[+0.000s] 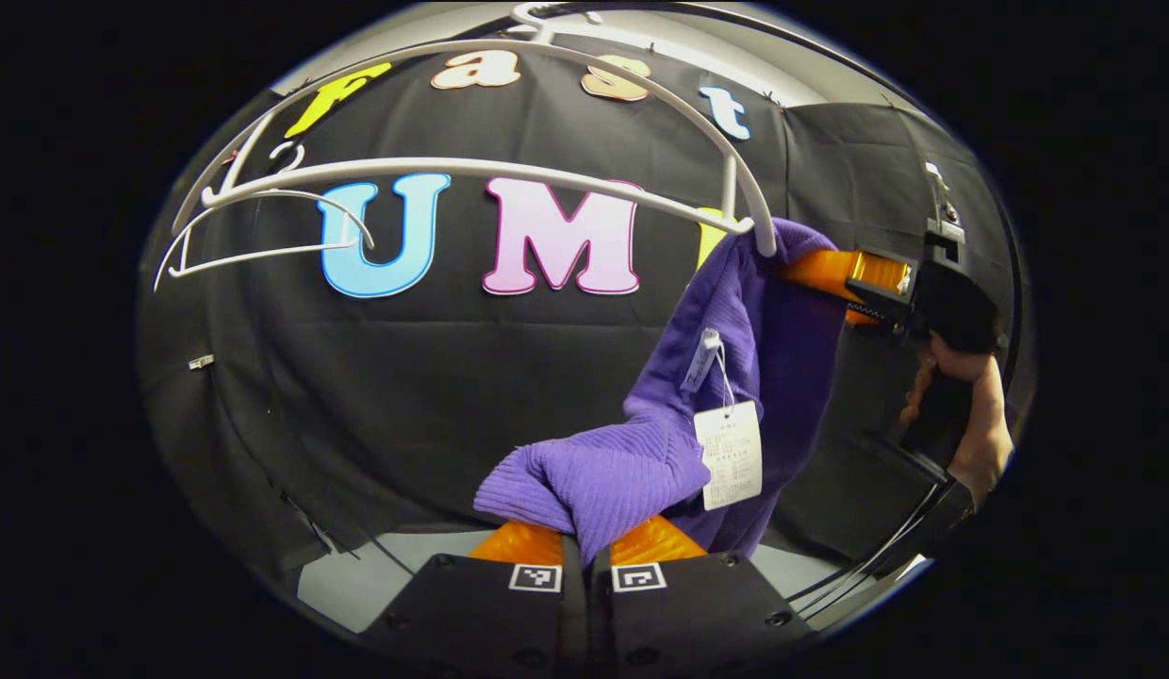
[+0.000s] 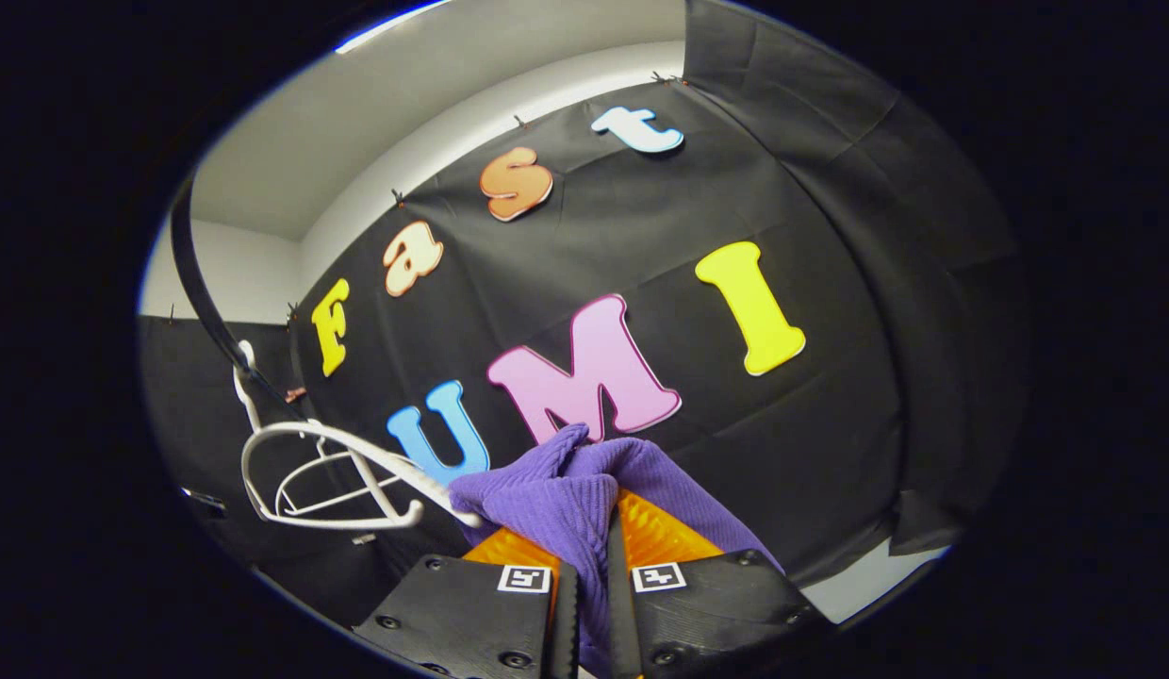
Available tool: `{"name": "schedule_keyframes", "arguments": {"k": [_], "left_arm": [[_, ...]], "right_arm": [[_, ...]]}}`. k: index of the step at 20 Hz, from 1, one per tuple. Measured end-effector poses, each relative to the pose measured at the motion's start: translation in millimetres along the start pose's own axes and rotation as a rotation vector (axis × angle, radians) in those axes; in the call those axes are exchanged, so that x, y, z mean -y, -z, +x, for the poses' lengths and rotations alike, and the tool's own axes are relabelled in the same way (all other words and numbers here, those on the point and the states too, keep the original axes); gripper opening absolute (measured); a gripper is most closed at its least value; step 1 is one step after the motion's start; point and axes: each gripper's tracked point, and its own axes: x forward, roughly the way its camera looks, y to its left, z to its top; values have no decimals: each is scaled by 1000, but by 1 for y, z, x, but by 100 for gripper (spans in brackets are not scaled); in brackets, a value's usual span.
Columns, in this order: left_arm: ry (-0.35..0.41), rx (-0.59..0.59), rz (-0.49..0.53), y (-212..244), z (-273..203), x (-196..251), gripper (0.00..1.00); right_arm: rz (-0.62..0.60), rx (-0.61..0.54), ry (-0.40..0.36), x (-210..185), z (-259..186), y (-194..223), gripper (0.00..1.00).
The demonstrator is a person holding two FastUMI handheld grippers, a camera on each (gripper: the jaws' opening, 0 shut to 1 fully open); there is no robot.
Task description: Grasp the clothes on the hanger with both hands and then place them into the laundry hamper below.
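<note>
Both hand-held grippers, left [image 1: 584, 552] and right [image 2: 589, 575], clamped on soft, light purple knit garment [image 1: 641, 453], one end draped over white hanger [image 1: 471, 170].

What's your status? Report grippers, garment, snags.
Left gripper shut on garment. Right gripper shut on garment too. One end still hooked on hanger tip. Hamper unseen.

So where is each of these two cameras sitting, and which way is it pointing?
Left gripper view: rides the left gripper, looking along its fingers at the purple garment and white hanger; the right gripper and a hand show farther off.
Right gripper view: rides the right gripper, facing the booth wall.
Both show garment and hanger.
</note>
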Motion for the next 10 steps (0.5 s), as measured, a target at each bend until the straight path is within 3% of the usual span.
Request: {"name": "schedule_keyframes", "arguments": {"k": [3,10], "left_arm": [[-1,-35,-18,15,-3,-5,5],[-28,-131,-36,58,-18,-18,5]], "right_arm": [[-29,-141,-26,-6,-17,48,17],[-166,-470,-192,-64,-71,150,17]]}}
